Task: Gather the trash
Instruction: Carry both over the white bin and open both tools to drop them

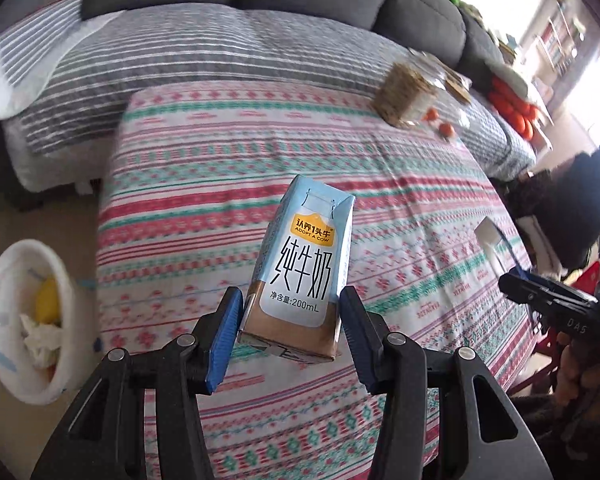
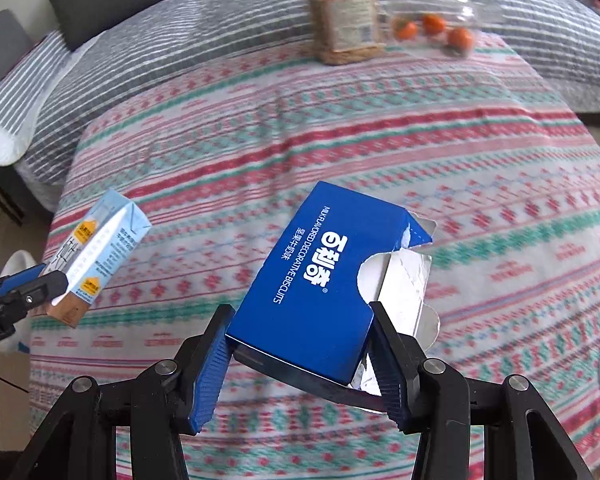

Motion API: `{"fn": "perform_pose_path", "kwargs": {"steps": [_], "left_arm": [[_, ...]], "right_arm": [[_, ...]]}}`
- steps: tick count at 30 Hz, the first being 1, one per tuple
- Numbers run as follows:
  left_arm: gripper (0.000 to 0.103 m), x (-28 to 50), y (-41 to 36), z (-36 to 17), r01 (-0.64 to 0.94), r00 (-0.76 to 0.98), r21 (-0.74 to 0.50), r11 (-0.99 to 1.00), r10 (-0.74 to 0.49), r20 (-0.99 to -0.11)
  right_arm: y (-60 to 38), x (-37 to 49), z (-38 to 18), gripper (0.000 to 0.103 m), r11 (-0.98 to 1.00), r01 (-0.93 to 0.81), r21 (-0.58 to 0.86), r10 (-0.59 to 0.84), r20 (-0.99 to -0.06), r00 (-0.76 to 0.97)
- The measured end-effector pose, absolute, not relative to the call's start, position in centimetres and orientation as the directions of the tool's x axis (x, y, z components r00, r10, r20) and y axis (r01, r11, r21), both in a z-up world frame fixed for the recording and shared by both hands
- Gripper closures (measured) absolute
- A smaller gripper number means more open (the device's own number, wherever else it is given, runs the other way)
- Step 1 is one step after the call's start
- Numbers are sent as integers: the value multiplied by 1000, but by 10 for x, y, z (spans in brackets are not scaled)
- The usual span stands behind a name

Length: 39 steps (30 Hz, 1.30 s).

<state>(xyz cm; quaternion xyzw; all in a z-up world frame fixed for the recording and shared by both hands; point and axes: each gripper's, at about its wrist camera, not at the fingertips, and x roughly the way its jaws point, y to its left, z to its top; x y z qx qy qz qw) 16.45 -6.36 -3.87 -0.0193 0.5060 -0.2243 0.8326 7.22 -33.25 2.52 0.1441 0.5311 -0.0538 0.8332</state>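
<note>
My left gripper (image 1: 292, 308) is shut on a light blue milk carton (image 1: 304, 264) and holds it above the patterned tablecloth (image 1: 204, 184). The carton also shows at the left of the right wrist view (image 2: 100, 256). My right gripper (image 2: 300, 320) is shut on an opened blue biscuit box (image 2: 320, 280) with a torn silver flap, held above the cloth. The right gripper also shows at the right edge of the left wrist view (image 1: 548, 300). A white trash bin (image 1: 28, 328) with paper and yellow scraps stands on the floor to the left of the table.
A jar of brown snacks (image 2: 344, 16) and a clear container of small oranges (image 2: 432, 28) stand at the table's far side. A grey sofa with a striped cover (image 1: 180, 48) lies beyond. Orange items (image 1: 512, 108) sit at the far right.
</note>
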Motion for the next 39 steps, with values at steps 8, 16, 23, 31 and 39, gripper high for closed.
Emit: {"fn": "perform_pose_path", "kwargs": {"steps": [8, 16, 23, 31, 39], "left_arm": [[50, 162, 26, -30, 208, 463, -256, 944, -325, -825], [50, 164, 116, -43, -2, 481, -259, 966, -226, -847], [50, 168, 170, -63, -133, 474, -228, 965, -140, -869], [38, 174, 210, -77, -205, 472, -194, 959, -77, -878], [13, 151, 234, -82, -232, 440, -61, 971, 49, -897]], "right_arm": [[-278, 105, 16, 46, 970, 146, 194, 118, -901, 417], [-203, 137, 9, 46, 967, 9, 253, 229, -890, 394], [-139, 159, -4, 46, 952, -86, 295, 306, -879, 367], [-71, 173, -14, 46, 915, -192, 355, 401, -849, 344], [-23, 186, -23, 46, 869, -262, 420, 489, -810, 324]]}}
